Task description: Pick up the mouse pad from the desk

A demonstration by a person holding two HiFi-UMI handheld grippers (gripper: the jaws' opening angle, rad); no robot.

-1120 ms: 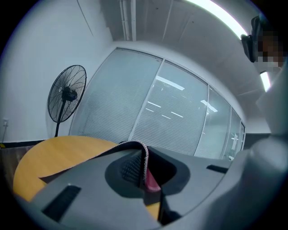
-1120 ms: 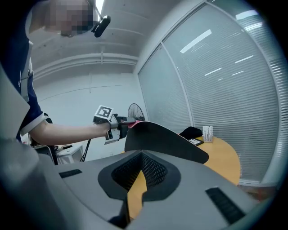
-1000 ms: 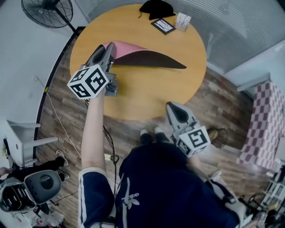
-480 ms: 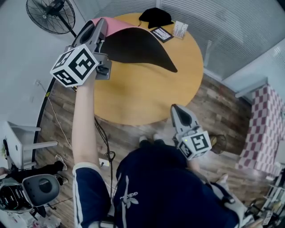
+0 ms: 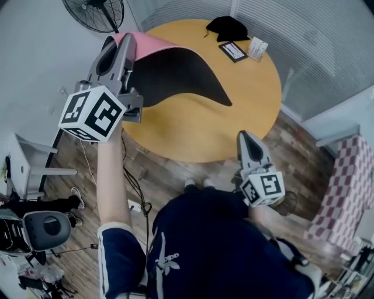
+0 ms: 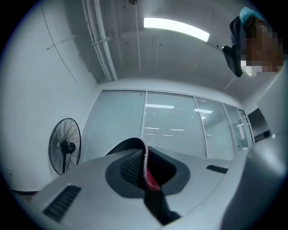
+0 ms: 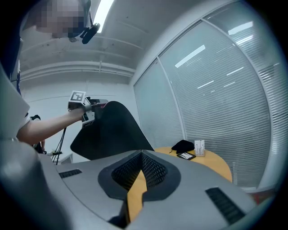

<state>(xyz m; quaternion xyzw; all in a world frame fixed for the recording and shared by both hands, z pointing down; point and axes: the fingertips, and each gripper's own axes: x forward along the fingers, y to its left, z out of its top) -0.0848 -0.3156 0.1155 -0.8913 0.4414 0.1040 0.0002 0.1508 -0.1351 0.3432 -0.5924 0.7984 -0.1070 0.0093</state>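
Observation:
The mouse pad [image 5: 175, 73], pink on top and black underneath, hangs in the air above the round wooden desk [image 5: 234, 117]. My left gripper [image 5: 124, 45] is shut on its left edge and holds it high over the desk's left side. In the left gripper view the pad's pink-and-black edge [image 6: 147, 173] is pinched between the jaws of the left gripper [image 6: 144, 150]. From the right gripper view the pad [image 7: 110, 130] shows as a big black sheet. My right gripper [image 5: 245, 139] hovers at the desk's near edge, its jaws together on nothing.
At the desk's far side lie a black pouch [image 5: 228, 26], a dark flat device [image 5: 232, 51] and a small white card stand [image 5: 257, 48]. A standing fan [image 5: 93, 11] is at the back left, a chair [image 5: 41, 230] at the lower left, and a glass wall with blinds behind.
The left gripper has risen with the pad, whose long tail has come up off the desk and now hangs free. The right gripper has drifted slightly to the right.

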